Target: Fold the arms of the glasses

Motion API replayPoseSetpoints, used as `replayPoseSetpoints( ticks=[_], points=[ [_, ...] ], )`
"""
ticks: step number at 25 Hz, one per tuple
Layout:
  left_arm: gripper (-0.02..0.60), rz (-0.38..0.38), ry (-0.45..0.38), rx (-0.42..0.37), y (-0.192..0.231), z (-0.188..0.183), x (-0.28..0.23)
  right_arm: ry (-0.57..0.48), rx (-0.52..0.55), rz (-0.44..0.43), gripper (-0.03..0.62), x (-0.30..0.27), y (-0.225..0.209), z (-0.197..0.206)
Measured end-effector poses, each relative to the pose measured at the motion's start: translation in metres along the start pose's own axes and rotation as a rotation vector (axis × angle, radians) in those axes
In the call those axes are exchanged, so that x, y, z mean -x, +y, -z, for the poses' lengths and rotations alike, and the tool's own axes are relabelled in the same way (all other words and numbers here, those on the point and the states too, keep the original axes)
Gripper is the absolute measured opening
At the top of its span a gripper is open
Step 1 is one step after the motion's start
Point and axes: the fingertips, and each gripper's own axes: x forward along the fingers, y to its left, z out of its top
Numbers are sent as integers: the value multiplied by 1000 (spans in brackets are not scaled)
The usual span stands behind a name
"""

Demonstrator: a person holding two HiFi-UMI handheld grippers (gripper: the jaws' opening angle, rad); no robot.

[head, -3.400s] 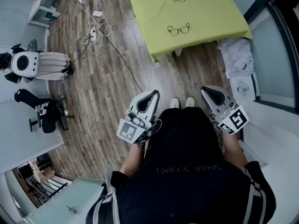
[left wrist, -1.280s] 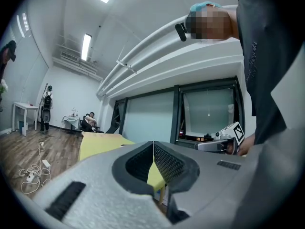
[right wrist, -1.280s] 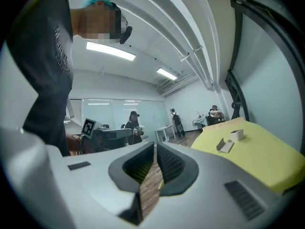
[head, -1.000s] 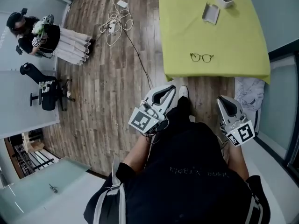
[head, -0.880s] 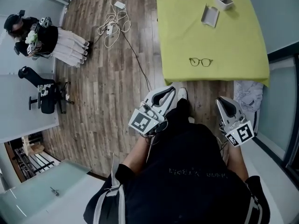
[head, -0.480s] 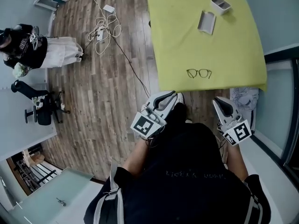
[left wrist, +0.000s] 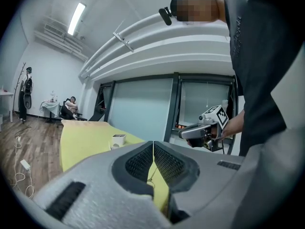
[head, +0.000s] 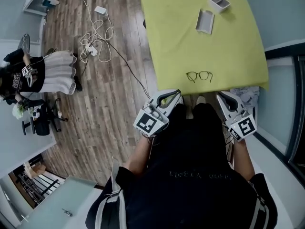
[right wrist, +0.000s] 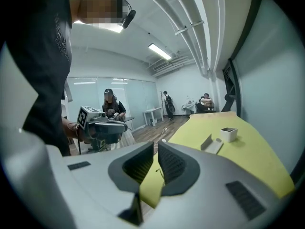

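Surface [head: 238, 51]: covered in yellow-green cloth.
Glasses [head: 199, 76]: on the cloth, near its front edge.
Grey case [head: 205, 21]: well beyond the glasses.
White box [head: 218, 3]: farther from the glasses, near the case.

A yellow-green cloth-covered surface [head: 209, 51] stood on a grey-brown wood-plank floor [head: 109, 109]. On its far part sat a small white open-topped box [head: 218, 3], with a flat grey tray-like piece [head: 205, 22] near it, not touching. White cables with a power strip [head: 95, 48] lay tangled on the floor left of the surface. Further left, a person in a black top and white skirt [head: 47, 75] was beside a black office chair [head: 40, 123]. Pale crumpled material [head: 250, 92] lay by the surface's near right corner.
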Motion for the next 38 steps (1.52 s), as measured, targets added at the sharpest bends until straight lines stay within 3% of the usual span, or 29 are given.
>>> replayPoseSetpoints(
  ticks=[6, 10, 16, 21, 29, 38],
  points=[
    [20, -58, 50, -11, 14, 13, -17, 23, 9, -50, 40, -9, -22, 9],
    [21, -43, 102, -98, 16, 35, -34, 65, 36, -116, 40, -19, -38, 23],
    [21, -22, 196, -151, 16, 64, -48, 123, 79, -191, 40, -28, -53, 39],
    [20, -45, 180, -112, 22, 71, -52, 192, 132, -242, 40, -38, -63, 59],
    [18, -77, 155, -46, 26, 75, -54, 426, 367, -334, 40, -55, -65, 116],
    [18, -94, 155, -19, 23, 79, -54, 601, 636, -438, 40, -73, -75, 153]
  ],
)
